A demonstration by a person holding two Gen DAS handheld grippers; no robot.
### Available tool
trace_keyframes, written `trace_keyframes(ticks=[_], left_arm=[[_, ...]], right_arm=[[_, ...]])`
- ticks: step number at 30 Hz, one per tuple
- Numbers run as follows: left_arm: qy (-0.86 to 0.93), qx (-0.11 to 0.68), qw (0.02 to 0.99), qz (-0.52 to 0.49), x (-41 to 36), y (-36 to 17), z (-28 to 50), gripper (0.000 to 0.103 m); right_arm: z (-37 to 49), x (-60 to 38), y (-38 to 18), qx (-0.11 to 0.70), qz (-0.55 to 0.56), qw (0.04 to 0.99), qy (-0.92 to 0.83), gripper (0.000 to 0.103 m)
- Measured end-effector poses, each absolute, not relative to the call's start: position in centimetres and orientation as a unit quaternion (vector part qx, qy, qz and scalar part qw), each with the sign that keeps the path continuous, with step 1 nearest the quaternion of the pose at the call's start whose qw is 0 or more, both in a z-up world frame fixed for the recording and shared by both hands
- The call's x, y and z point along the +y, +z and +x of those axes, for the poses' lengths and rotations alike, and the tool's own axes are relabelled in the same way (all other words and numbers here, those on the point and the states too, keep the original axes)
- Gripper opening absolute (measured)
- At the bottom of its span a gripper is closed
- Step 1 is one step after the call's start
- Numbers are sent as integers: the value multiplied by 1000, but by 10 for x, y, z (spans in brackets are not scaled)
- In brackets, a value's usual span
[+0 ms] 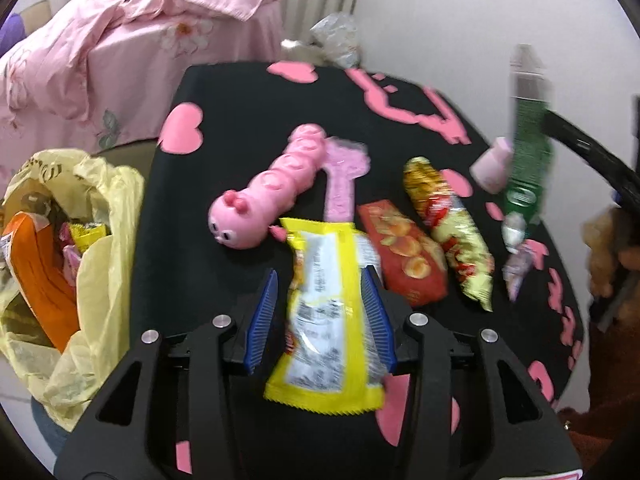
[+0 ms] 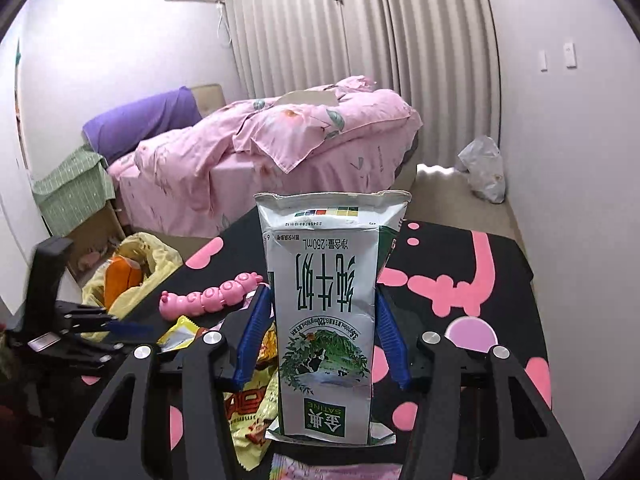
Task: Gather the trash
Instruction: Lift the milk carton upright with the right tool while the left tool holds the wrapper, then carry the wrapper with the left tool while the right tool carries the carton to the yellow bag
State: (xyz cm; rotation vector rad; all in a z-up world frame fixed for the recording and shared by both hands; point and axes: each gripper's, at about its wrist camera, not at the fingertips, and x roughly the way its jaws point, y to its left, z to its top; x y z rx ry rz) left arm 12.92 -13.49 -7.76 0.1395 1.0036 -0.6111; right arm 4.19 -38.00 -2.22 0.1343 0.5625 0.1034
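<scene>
A flattened green-and-white milk carton point(image 2: 324, 312) stands upside down between the blue pads of my right gripper point(image 2: 322, 296), which is shut on it. In the left wrist view the carton point(image 1: 528, 148) hangs above the table's right side. A yellow snack wrapper point(image 1: 328, 320) lies between the jaws of my left gripper point(image 1: 320, 276), which is open; a gap shows at the left pad. On the black table point(image 1: 192, 216) lie a red snack packet point(image 1: 404, 256), a gold-and-red packet point(image 1: 448, 228) and a small crumpled wrapper point(image 1: 516, 264). A yellow trash bag point(image 1: 100, 240) gapes at the table's left.
A pink caterpillar toy point(image 1: 272, 188), a flat pink piece point(image 1: 344, 176) and a small pink cup point(image 1: 490, 168) sit mid-table. An orange packet point(image 1: 40, 272) lies in the bag. Behind stand a bed with pink covers point(image 2: 280, 140) and a plastic bag point(image 2: 484, 168) in the corner.
</scene>
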Motion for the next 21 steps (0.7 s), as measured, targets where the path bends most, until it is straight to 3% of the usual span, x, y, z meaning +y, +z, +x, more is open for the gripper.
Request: trace_keyframes(ticks=[5,9,21], left_arm=[[-310,510,798,83,-151,-93,125,42],[-321,489,807,87,-155,-82,115,33],[-265,332,905,20,-86,13,103,34]], right_arm=[[32,-381,-26,275,62,958,45,49],[27,-379,-29,276,61,958,41,49],[17,-355,14,217,36,973,68,49]])
